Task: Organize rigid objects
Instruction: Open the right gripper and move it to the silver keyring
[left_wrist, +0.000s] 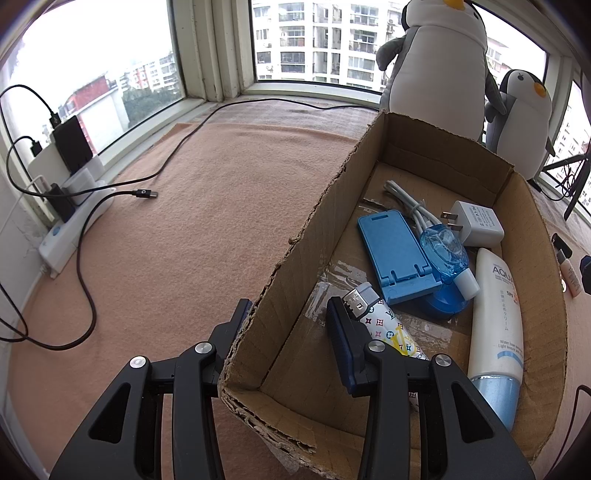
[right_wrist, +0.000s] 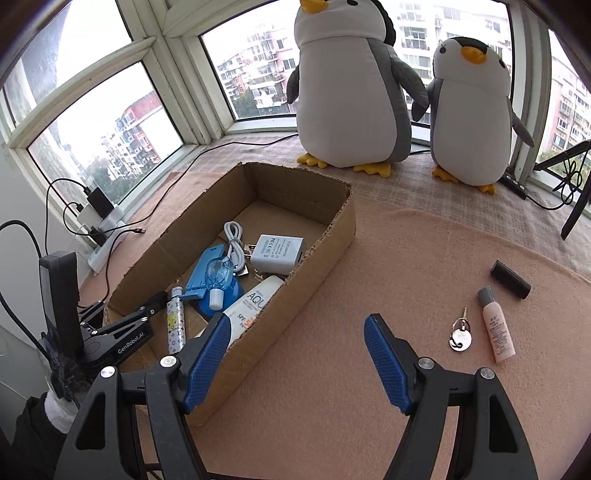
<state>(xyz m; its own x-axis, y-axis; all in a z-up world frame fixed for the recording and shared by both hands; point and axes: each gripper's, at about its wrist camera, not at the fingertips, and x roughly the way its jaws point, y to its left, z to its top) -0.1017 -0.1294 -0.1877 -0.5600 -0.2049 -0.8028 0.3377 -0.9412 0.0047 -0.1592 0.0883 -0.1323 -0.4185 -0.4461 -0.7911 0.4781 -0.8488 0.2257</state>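
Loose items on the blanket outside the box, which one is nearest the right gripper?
The keys on their round silver tag lie nearest the right gripper. The pink bottle lies just beyond them, and the black tube farther back.

A home, high in an apartment block: a bay window (right_wrist: 110, 122) looks onto residential towers, 2 plush penguins (right_wrist: 347, 85) stand on its blanket-covered ledge (right_wrist: 369, 295), and a power strip (left_wrist: 70, 229) charges devices.
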